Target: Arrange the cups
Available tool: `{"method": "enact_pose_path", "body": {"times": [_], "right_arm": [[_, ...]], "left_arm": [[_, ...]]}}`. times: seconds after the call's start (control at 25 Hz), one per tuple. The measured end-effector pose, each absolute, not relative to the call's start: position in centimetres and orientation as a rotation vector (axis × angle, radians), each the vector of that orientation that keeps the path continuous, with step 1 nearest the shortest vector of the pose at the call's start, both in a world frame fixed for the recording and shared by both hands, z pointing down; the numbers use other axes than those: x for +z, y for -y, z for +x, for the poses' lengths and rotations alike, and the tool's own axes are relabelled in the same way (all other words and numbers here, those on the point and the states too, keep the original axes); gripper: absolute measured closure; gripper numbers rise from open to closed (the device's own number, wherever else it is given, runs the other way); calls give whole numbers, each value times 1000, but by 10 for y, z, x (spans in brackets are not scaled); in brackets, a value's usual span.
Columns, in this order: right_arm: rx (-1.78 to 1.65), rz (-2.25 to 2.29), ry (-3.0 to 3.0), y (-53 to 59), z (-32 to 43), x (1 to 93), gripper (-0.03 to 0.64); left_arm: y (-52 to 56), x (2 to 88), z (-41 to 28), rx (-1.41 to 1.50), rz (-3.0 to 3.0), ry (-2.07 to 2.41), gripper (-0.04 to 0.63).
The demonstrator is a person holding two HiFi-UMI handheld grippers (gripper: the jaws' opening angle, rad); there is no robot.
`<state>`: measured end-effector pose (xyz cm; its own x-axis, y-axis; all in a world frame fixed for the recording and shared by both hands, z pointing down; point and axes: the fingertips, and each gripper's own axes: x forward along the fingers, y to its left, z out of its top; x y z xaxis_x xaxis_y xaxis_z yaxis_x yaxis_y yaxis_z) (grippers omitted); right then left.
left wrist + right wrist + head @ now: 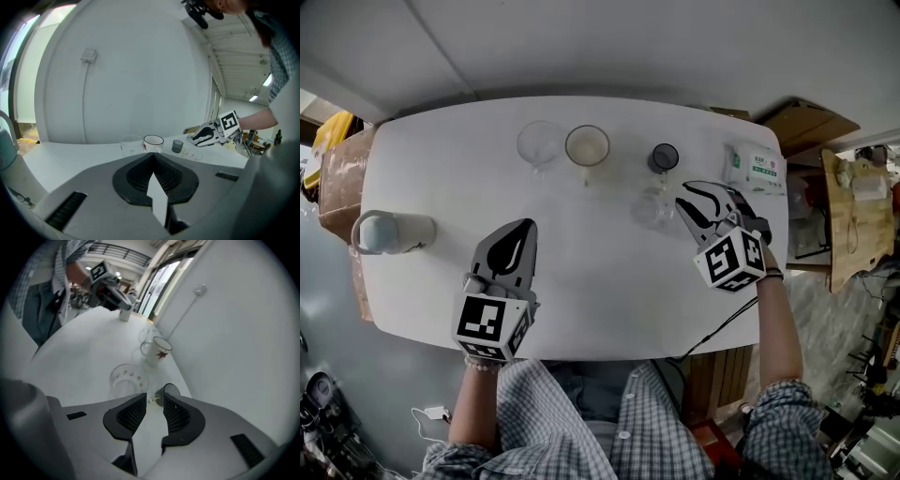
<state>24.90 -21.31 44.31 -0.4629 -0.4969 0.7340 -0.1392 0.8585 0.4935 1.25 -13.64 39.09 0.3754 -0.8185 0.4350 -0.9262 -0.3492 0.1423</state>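
Red star on mug (157, 352): vis. right gripper view, not head view.

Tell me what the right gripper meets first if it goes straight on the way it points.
Probably the small dark grey cup, just beyond the right gripper's open fingers. The clear glass cup sits slightly off that line, though depth is hard to judge.
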Motion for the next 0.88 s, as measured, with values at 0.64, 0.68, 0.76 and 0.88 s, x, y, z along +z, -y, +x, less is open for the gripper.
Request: {"method": "enact_pose_path", "body": {"times": [0.64,0.68,0.76,0.88], "right_arm": [[-597,76,1873,210,241,498,525],[-567,99,1888,207,243,497,525],[-507,147,1917,199,245,497,525],[-381,229,1979,186,246,494,525]], "left_arm": [[126,385,26,418,2264,1551,584],[125,384,27,418,2265,1551,584],[125,383,28,415,2272,1552,584],[125,382,28,417,2276,1550,584]]}}
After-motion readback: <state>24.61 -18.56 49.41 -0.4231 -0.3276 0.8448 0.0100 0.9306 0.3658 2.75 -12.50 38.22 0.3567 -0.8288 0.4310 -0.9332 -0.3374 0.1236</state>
